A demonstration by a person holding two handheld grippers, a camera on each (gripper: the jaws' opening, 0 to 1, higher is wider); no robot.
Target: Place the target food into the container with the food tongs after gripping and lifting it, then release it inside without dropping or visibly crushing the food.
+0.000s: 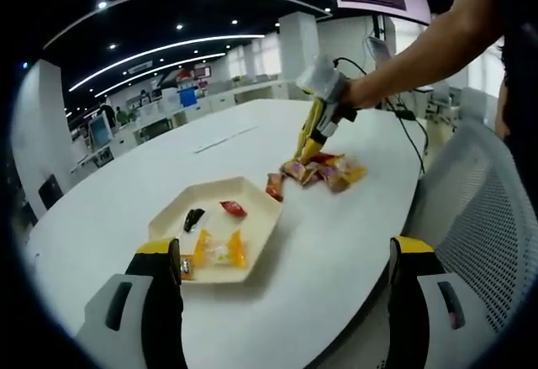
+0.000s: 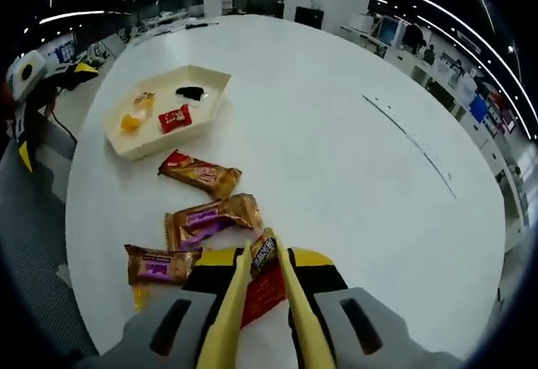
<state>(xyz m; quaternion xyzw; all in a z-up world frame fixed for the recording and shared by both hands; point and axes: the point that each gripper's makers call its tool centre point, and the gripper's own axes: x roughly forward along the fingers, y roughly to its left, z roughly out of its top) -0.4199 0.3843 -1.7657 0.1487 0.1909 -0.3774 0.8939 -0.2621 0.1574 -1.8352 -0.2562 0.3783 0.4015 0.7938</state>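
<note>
The right gripper [image 2: 262,297] is clamping the yellow food tongs [image 2: 256,310], whose tips are pinching a small dark snack [image 2: 264,253] just ahead. Left of them, wrapped bars [image 2: 210,218] are lying; farther off, the tray [image 2: 126,146] is waiting. Keeping pressure gentle should avoid crushing. The left gripper [image 1: 286,276] is hanging unclenched, holding nothing.

- Our left gripper [image 1: 286,289] has two broad grey jaws with black inner faces, yellow tips and a slot in each.
- Our right gripper [image 2: 262,289] has matching grey jaws with yellow tips.
- Slim yellow food tongs [image 2: 256,318] sit mounted between them.
</note>
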